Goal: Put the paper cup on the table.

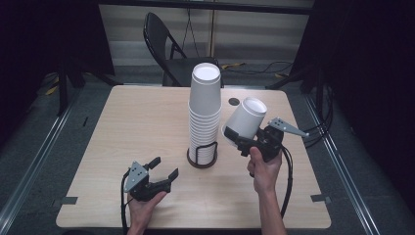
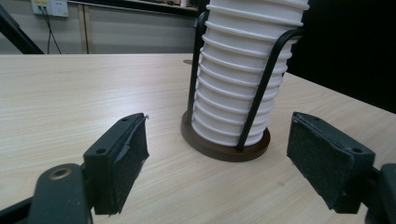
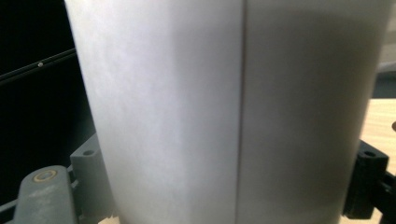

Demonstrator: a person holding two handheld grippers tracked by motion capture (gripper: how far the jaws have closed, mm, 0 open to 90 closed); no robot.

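High view: pale wooden surface [image 1: 137,122] with a tall stack [image 1: 204,110] of white paper cups near the middle, seated upside down in a black wire holder [image 1: 202,155] on a round dark base. Just right of the stack, and not touching it so far as can be told, a single white cup [image 1: 246,120], tilted, closed end up and away, rim low and toward the stack. Gripped near that rim by the right hand-held gripper [image 1: 241,142], jaws closed on its sides, held up by the right hand [image 1: 264,169] right of the holder. Left of the holder and nearer the person, the left hand-held gripper [image 1: 163,167], low over the surface, jaws spread apart and holding nothing, pointed toward the holder; left hand [image 1: 145,208] behind it. Beyond the stack, past the far edge, a black folding chair [image 1: 164,46]. Small dark hole [image 1: 234,101] in the surface right of the stack.

Left gripper view: two black padded jaws wide apart, nothing between them. Straight ahead, near but apart, the foot of the stack [image 2: 243,79], ribbed rims one over another inside the wire holder [image 2: 266,79] on its brown base.

Right gripper view: the cup [image 3: 233,112] wall very close, seam running down it, clamped between the two jaws at either side. Stack hidden behind it.
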